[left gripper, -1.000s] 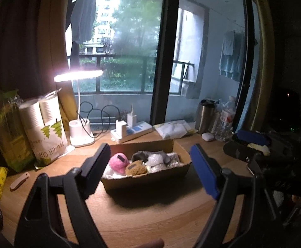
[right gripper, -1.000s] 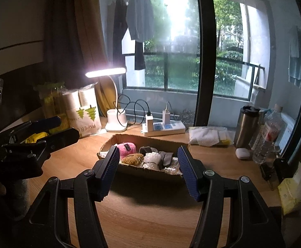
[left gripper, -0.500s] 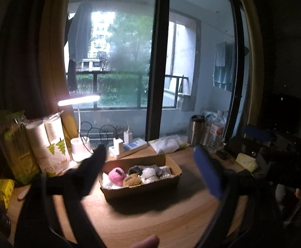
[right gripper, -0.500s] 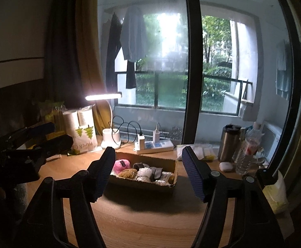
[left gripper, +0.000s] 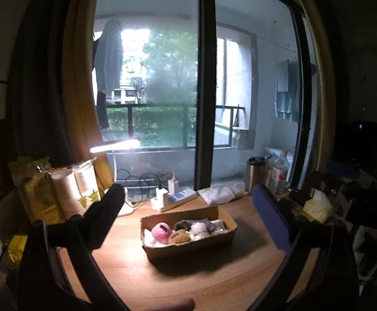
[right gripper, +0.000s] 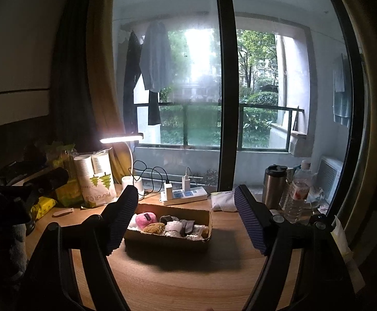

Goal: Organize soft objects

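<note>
A cardboard box [left gripper: 193,246] stands in the middle of the wooden desk, also in the right wrist view [right gripper: 167,241]. It holds a pink soft ball [left gripper: 160,231] [right gripper: 145,219], a brown one [left gripper: 179,236] [right gripper: 154,227], a white one [left gripper: 197,228] [right gripper: 173,227] and grey and white pieces [right gripper: 188,225]. My left gripper [left gripper: 188,215] is open and empty, held back from the box. My right gripper [right gripper: 186,217] is open and empty, also back from the box.
A lit desk lamp [right gripper: 122,138], a paper-cup pack [right gripper: 96,178], a power strip [right gripper: 184,195], a steel tumbler [right gripper: 274,189] and a water bottle [right gripper: 298,191] line the desk's back. A tissue pack [left gripper: 318,204] lies right. The window is behind.
Both grippers have pulled back and up from the box, which now looks smaller and farther. Both stay open and empty.
</note>
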Demonstrator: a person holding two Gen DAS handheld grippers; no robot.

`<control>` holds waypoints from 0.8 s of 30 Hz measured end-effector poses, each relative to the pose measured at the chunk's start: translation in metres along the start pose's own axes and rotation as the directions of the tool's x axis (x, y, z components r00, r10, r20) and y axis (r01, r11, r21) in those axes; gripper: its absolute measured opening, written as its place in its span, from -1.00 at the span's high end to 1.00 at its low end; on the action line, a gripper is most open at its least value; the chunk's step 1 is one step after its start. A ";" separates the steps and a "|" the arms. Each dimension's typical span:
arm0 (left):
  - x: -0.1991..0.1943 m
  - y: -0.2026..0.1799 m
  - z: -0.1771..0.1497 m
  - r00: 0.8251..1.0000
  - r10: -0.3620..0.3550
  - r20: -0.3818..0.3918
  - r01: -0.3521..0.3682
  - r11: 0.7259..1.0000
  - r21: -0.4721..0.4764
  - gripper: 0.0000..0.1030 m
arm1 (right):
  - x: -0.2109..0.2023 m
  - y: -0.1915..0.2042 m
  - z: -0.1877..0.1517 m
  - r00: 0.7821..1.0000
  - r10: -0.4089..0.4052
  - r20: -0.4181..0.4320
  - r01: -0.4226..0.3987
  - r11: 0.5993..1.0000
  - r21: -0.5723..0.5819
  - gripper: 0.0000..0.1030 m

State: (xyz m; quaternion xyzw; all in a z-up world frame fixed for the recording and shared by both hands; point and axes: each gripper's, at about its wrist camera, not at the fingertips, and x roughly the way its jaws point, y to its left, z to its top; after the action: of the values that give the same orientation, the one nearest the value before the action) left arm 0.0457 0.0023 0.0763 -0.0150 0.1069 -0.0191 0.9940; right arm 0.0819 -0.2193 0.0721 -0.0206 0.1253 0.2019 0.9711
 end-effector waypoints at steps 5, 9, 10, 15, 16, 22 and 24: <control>0.003 0.000 -0.002 1.000 -0.011 -0.004 0.011 1.000 -0.009 -0.95 | 0.000 0.001 0.000 1.000 0.003 0.000 -0.003 1.000 -0.006 -0.54; 0.006 0.002 -0.002 1.000 -0.010 -0.018 0.010 1.000 -0.017 -0.95 | 0.000 0.002 -0.001 1.000 0.006 0.000 -0.006 1.000 -0.006 -0.55; 0.005 0.002 -0.002 1.000 -0.011 -0.017 0.010 1.000 -0.017 -0.95 | 0.000 0.002 -0.001 1.000 0.006 0.000 -0.006 1.000 -0.005 -0.55; 0.005 0.001 -0.002 1.000 -0.022 -0.014 0.022 1.000 -0.018 -0.95 | 0.000 0.002 -0.001 1.000 0.007 0.000 -0.007 1.000 -0.005 -0.55; 0.005 0.001 -0.002 1.000 -0.022 -0.013 0.021 1.000 -0.018 -0.95 | 0.000 0.002 -0.001 1.000 0.006 0.000 -0.006 1.000 -0.006 -0.55; 0.003 0.000 -0.002 1.000 -0.022 -0.006 0.021 1.000 -0.016 -0.95 | -0.001 0.000 -0.001 1.000 0.007 0.000 -0.007 1.000 -0.007 -0.55; 0.002 -0.001 -0.002 1.000 -0.027 -0.007 0.027 1.000 -0.014 -0.95 | -0.001 0.001 -0.001 1.000 0.007 -0.001 -0.007 1.000 -0.008 -0.55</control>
State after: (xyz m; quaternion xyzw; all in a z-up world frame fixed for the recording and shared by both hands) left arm 0.0473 0.0015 0.0734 -0.0232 0.1105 -0.0319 0.9931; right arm 0.0806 -0.2190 0.0710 -0.0242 0.1252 0.2057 0.9703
